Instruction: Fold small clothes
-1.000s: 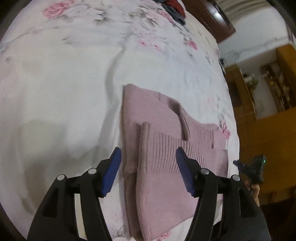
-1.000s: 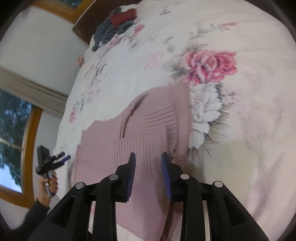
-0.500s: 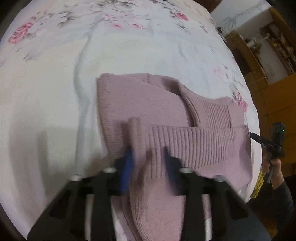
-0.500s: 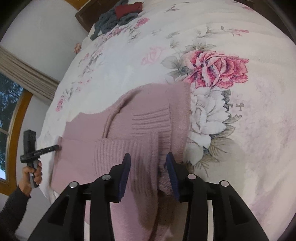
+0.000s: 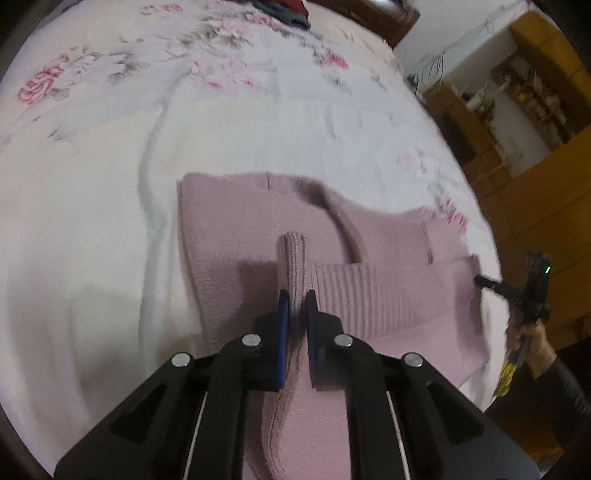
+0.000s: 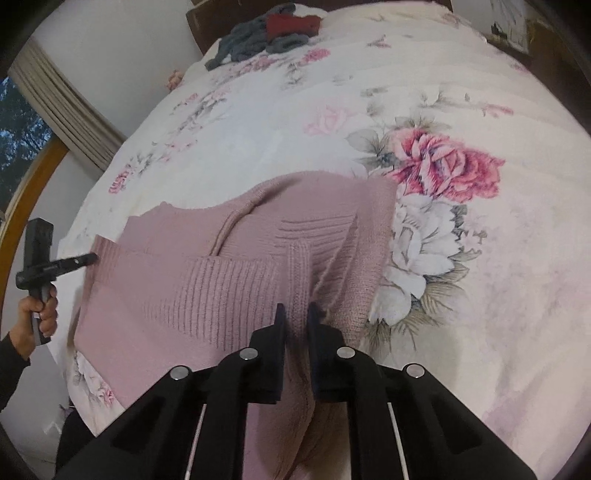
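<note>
Two grippers pinch a pink sweater on a flowery bed.

The pink sweater (image 5: 236, 236) lies partly folded on the white bed cover (image 5: 92, 184) with pink roses. The left gripper (image 5: 294, 299) is squeezed tight on a ribbed fold of it, which pokes up toward 12 o'clock. The right gripper (image 6: 294, 312) is pinched on another ribbed fold. In the right wrist view, a pile of grey and red clothes (image 6: 266, 29) sits far off at 12 o'clock, and a hand (image 6: 37, 314) holding the other gripper shows at 9 o'clock.
</note>
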`<action>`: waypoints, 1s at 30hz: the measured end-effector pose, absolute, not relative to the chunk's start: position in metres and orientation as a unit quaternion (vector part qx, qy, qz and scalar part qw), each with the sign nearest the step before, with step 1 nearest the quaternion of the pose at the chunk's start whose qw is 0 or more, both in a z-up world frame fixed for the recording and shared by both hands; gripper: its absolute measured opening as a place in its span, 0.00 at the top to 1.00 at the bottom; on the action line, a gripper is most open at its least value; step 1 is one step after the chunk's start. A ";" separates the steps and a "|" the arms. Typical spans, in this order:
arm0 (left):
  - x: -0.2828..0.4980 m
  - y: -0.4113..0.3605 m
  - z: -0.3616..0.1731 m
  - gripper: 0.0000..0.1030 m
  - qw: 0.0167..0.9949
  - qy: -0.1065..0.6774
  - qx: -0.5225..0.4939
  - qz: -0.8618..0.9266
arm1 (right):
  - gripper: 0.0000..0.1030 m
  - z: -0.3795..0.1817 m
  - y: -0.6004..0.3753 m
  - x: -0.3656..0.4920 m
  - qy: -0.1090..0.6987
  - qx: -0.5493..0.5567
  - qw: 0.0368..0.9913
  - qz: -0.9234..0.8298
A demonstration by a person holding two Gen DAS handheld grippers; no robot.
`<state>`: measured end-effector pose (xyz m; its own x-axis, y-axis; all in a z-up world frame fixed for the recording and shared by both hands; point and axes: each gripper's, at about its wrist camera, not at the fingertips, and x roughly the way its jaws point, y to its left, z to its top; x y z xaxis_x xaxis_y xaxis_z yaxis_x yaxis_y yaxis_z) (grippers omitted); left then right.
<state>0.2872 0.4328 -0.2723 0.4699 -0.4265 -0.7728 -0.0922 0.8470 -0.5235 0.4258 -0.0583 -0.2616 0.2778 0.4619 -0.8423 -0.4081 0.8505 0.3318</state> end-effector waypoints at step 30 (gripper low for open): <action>0.412 0.475 -0.230 0.96 0.839 0.474 -0.265 -0.033 | 0.91 -0.196 -0.024 0.542 0.486 0.027 0.854 0.184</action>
<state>0.4117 0.4751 -0.2297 0.5494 -0.3063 -0.7774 -0.1966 0.8569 -0.4765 0.5417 -0.0240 -0.1962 0.4597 0.3405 -0.8202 -0.2876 0.9309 0.2253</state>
